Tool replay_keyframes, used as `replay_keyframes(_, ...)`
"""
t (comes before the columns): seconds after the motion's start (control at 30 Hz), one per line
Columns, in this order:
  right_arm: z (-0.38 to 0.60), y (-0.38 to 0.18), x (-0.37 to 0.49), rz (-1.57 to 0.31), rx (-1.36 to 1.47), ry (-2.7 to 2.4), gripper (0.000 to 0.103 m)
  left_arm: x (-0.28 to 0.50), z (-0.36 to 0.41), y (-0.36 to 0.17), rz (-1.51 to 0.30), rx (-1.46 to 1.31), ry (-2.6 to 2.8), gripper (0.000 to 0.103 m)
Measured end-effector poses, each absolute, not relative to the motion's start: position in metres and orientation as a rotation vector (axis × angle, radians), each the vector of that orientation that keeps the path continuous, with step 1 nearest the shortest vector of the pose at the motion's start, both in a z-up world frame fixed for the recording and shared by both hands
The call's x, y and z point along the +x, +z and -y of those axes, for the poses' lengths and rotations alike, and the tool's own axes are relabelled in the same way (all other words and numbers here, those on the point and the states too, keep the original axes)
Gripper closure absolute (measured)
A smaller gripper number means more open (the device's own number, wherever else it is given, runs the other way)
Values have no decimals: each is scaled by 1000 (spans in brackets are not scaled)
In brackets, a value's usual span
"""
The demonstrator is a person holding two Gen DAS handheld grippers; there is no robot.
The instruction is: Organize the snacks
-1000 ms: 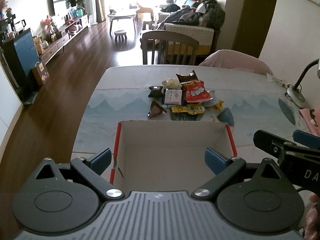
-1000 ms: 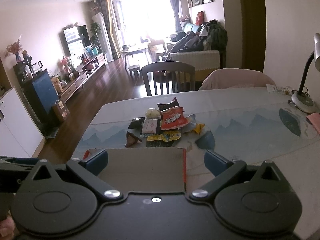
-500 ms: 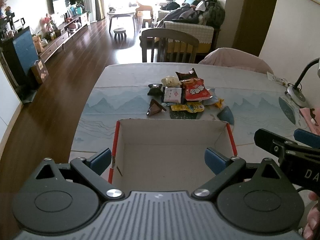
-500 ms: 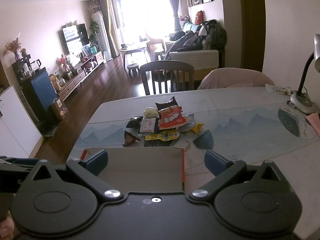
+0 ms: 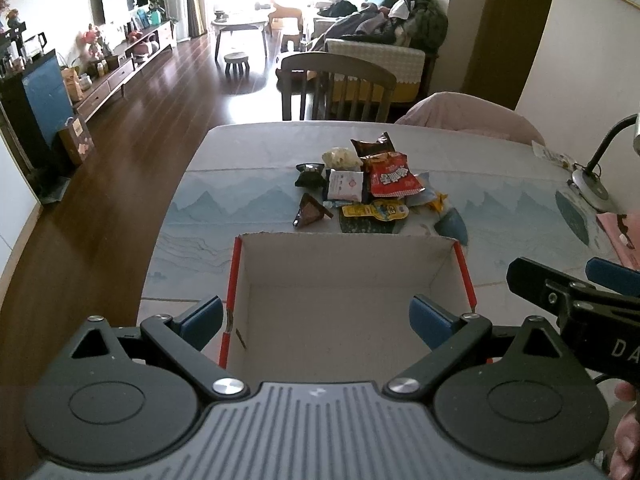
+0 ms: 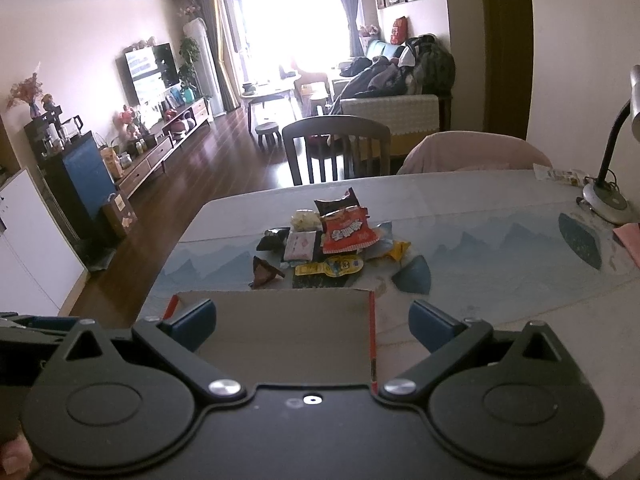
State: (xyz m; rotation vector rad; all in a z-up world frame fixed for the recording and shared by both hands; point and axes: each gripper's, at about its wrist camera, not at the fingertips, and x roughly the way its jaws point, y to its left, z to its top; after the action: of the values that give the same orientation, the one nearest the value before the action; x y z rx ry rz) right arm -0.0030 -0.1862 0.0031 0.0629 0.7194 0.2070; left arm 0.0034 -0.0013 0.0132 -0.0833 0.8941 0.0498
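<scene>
A pile of snack packets lies mid-table: a red bag (image 5: 392, 176) (image 6: 349, 234), a white packet (image 5: 344, 186) (image 6: 301, 245), a yellow one (image 5: 374, 211) (image 6: 330, 267) and a dark triangular one (image 5: 310, 212) (image 6: 264, 272). In front of it stands an empty open cardboard box (image 5: 348, 280) (image 6: 288, 320) with red edges. My left gripper (image 5: 318, 320) hovers open over the box's near side, holding nothing. My right gripper (image 6: 314, 324) is open and empty over the box's right wall; it also shows at the right edge of the left wrist view (image 5: 568, 292).
A desk lamp (image 5: 592, 184) (image 6: 608, 196) and a pink item (image 5: 624, 236) sit at the table's right. A wooden chair (image 5: 338, 88) (image 6: 336, 148) and a pink-covered chair (image 6: 476, 152) stand at the far edge. The table drops off to wooden floor (image 5: 100, 184) on the left.
Both grippers have risen and drawn back slightly, so the snack pile and box sit a little lower and farther in view. Both stay open and empty.
</scene>
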Motion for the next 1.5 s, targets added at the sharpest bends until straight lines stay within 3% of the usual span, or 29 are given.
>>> replay_keyframes(0.8,174,0,-14,-733,73,168,0,-1,-13,6,-911,-88,-11,3)
replay_keyframes(1.5,212,-6,102,-808,41,299,2,89,3,-1,-985,-59,44,3)
